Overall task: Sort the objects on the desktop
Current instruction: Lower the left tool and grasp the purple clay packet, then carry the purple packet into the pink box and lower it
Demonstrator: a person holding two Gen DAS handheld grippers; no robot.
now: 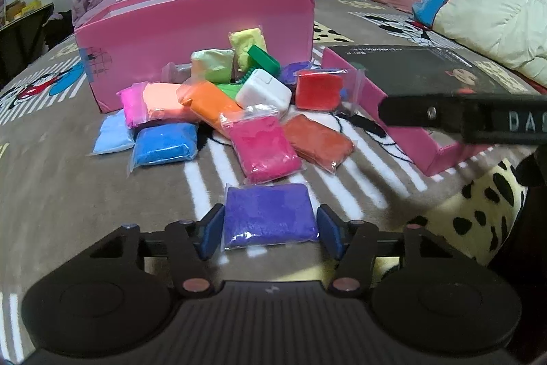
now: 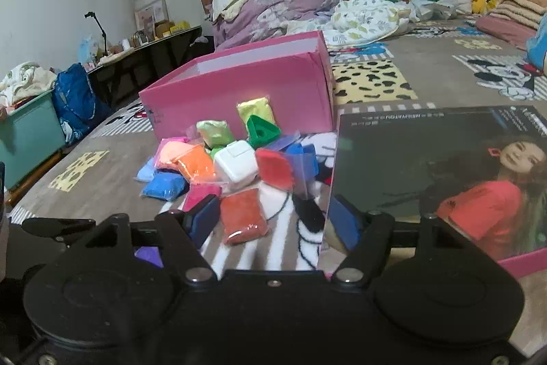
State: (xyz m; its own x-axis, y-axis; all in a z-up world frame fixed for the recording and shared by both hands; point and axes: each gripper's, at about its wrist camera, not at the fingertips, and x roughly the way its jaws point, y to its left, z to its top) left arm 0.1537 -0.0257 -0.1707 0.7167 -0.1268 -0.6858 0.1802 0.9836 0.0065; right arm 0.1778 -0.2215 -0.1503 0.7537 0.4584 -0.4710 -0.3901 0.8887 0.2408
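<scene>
- Left wrist view: the left hand-held gripper [image 1: 270, 233] is framing the purple pack [image 1: 268, 216] on the bed [image 1: 51, 187], its blue pads [image 1: 210, 230] sitting at the pack's two sides, touching or nearly so; a firm pinch cannot be told. The step in hand is judged to be grasping this pack. The next move is probably calling for a full squeeze, then a lift toward the pink box [image 1: 191, 19] behind the pile.
- Right wrist view: the right hand-held gripper [image 2: 273, 224] is hanging half open and empty, the orange-red pack [image 2: 242, 216] lying ahead between its fingers, untouched, with the box lid [image 2: 441, 173] just beside it.
</scene>
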